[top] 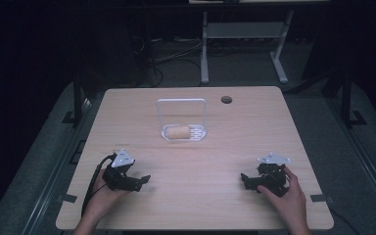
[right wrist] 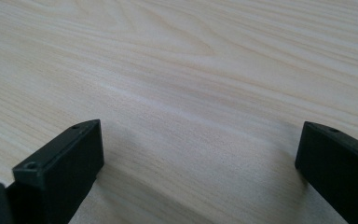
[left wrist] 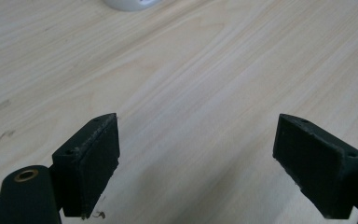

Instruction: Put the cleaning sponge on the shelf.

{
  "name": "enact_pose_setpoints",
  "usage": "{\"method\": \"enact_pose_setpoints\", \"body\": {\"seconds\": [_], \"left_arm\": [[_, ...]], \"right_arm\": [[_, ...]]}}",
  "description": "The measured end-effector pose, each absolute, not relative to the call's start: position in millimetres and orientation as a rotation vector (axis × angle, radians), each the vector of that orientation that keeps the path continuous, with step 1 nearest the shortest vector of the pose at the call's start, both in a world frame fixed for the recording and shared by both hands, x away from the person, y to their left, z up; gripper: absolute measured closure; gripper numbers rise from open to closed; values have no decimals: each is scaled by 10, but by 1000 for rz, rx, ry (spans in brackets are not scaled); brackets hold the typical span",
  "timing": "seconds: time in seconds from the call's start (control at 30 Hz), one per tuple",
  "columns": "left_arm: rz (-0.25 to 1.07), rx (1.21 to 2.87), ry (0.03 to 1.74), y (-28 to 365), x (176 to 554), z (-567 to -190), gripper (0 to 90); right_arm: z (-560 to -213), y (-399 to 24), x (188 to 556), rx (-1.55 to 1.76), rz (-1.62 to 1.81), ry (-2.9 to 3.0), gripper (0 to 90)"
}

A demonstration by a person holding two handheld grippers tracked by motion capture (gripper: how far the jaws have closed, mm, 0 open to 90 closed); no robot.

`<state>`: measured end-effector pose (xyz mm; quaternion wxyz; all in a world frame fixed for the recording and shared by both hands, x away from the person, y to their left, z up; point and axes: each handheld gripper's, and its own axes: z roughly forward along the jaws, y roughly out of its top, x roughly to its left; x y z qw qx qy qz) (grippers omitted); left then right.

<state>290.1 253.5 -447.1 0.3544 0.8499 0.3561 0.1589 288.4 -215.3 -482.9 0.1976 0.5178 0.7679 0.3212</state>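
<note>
Two claws rest low on your table (top: pixel 196 196), far apart. Left gripper (top: pixel 138 181) spread wide, pinching nothing. Right gripper (top: pixel 247 182) spread wide too. Clear tray (top: pixel 183 132) with tall wire handle sits mid-table, far ahead. Bread roll (top: pixel 176 131) lies inside tray, left part, long side running left-right. Round hole (top: pixel 226 100) near far edge. Nothing between claws and tray.

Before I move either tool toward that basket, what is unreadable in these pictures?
- High view: the tan item inside the basket is too small to identify.
- Left gripper view: a white thing is cut off by the top edge.
- High view: the floor behind the table is too dark.
</note>
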Motion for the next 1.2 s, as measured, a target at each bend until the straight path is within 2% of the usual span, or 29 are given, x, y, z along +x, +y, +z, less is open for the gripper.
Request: {"method": "enact_pose_setpoints", "body": {"seconds": [0.63, 1.2], "left_arm": [[405, 2204, 966, 2807, 2612, -4685, 132], [407, 2181, 943, 2839, 2585, -4746, 128]], "right_arm": [[-4828, -2154, 2884, 1449, 897, 2151, 6], [-4828, -2154, 2884, 1449, 897, 2151, 6]]}}
